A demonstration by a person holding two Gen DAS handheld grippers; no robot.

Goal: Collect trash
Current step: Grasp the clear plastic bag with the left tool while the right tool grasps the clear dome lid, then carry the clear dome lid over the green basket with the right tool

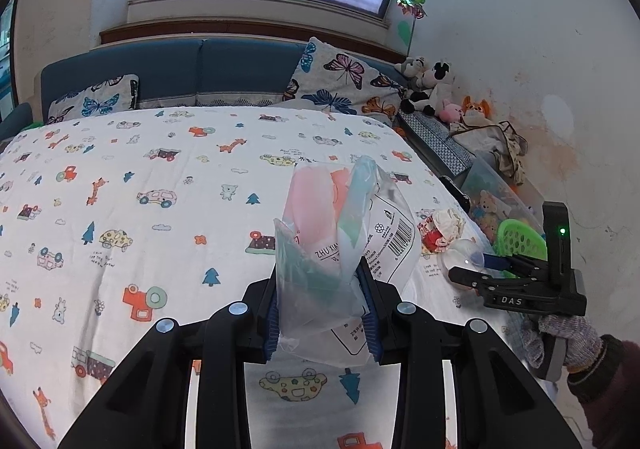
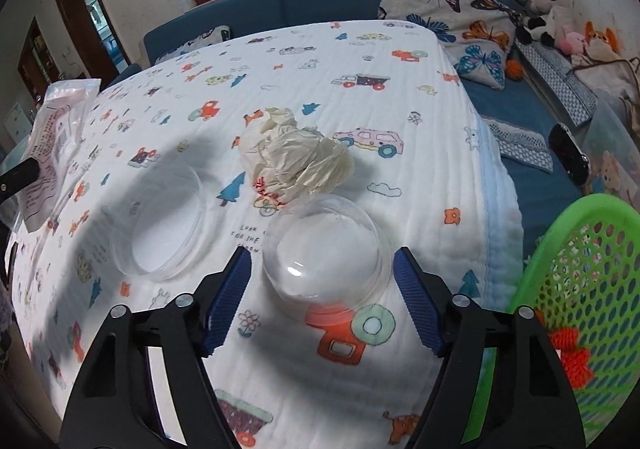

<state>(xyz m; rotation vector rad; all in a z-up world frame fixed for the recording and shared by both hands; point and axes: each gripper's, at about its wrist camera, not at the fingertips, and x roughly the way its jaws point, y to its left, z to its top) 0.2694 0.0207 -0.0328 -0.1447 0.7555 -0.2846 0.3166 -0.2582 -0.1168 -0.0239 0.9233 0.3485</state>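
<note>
Clearly "ZHU XIA" marks the bag (image 1: 340, 249) the left gripper (image 1: 325, 309) clamps; the "DAS"-marked right gripper (image 2: 322, 297) gapes around a clear dome (image 2: 326, 253).

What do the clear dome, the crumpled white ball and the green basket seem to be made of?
Clear dome: probably glossy transparent plastic; the blanket's print shows through and a highlight glints.
Crumpled white ball: likely tissue or thin paper; matte, sharp creases.
Green basket: seemingly moulded plastic; smooth rim, regular holes.

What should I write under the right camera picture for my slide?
Right tongs open around a clear dome lid on the bed quilt, crumpled paper behind.
</note>
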